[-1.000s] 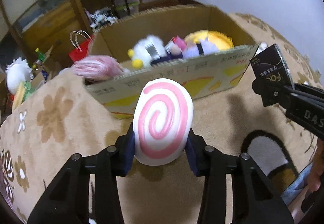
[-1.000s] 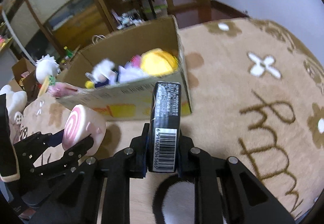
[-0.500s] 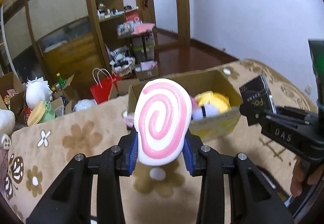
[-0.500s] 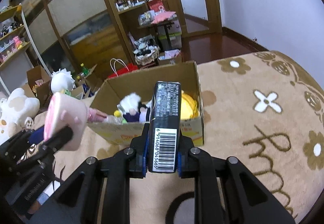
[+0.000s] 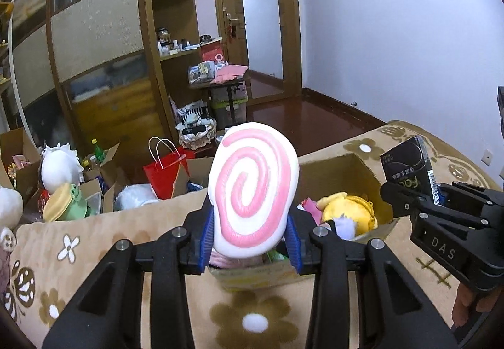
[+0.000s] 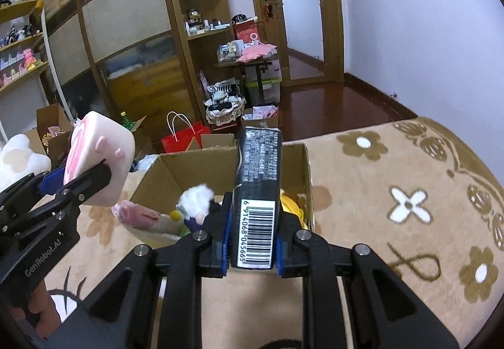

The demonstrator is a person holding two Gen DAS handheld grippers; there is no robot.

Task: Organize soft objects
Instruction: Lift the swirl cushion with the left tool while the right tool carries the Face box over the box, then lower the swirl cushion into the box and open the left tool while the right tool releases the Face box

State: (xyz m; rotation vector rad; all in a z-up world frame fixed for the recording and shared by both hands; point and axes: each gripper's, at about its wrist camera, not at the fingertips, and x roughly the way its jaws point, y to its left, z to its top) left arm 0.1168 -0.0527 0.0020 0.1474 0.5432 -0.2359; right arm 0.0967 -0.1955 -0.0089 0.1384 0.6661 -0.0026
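Note:
My left gripper (image 5: 249, 241) is shut on a white squishy disc with a pink swirl (image 5: 253, 188), held up in front of the open cardboard box (image 5: 359, 166). From the right wrist view the same swirl toy (image 6: 100, 166) shows side-on at the left. My right gripper (image 6: 252, 249) is shut on a black carton with a barcode (image 6: 258, 191), upright, just short of the box (image 6: 296, 159). That carton (image 5: 406, 164) also appears at the right of the left wrist view. Inside the box lie a yellow plush (image 5: 349, 210), a white fluffy toy (image 6: 197, 197) and a pink soft item (image 6: 138, 213).
The box stands on a beige flower-patterned rug (image 6: 393, 191). Beyond it are a red paper bag (image 5: 167, 166), open cartons with plush toys (image 5: 60, 166), a wooden wall cabinet (image 5: 104, 43) and a small loaded table (image 6: 252, 62). A hand (image 5: 469, 308) grips the right tool.
Both grippers have risen and tilted up with their loads, so the box now sits lower and smaller in view and more of the room shows behind it.

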